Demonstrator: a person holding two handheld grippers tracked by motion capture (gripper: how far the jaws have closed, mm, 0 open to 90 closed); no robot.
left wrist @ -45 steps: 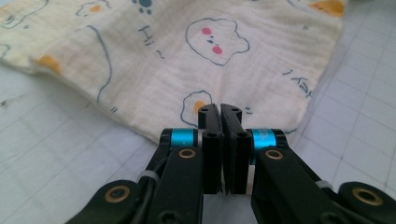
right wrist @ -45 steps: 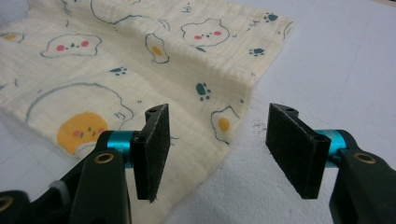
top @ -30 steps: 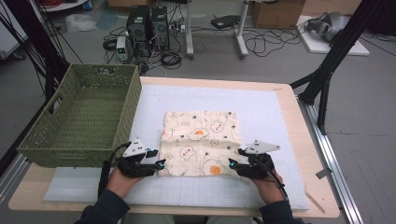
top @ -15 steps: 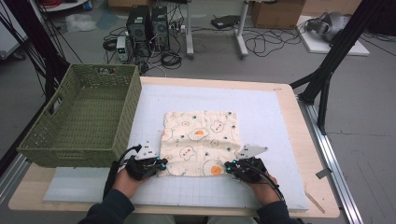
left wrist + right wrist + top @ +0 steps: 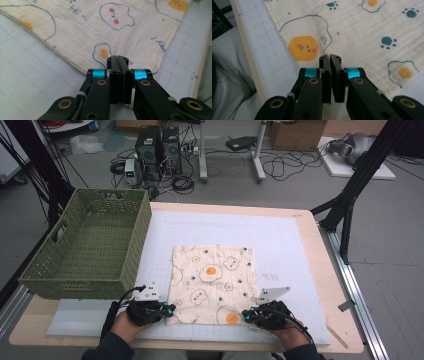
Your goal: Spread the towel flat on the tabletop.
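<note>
— cloth status? where's the cream, egg-printed muslin square (image 5: 212, 282)?
— flat on the white gridded mat (image 5: 280, 240). left gripper (image 5: 169, 310) and right gripper (image 5: 247, 315) have just pinched shut on its near corners; lifting or folding remains.

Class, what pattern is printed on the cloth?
Fried eggs and paw prints on cream cloth; clearest in the right gripper view.

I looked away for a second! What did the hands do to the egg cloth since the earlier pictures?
Both grippers slid inward onto the near corners of the cloth and closed. The left gripper now pinches the near left corner, the right gripper the near right one. The cloth lies flat where it was, and the green basket hasn't moved.
</note>
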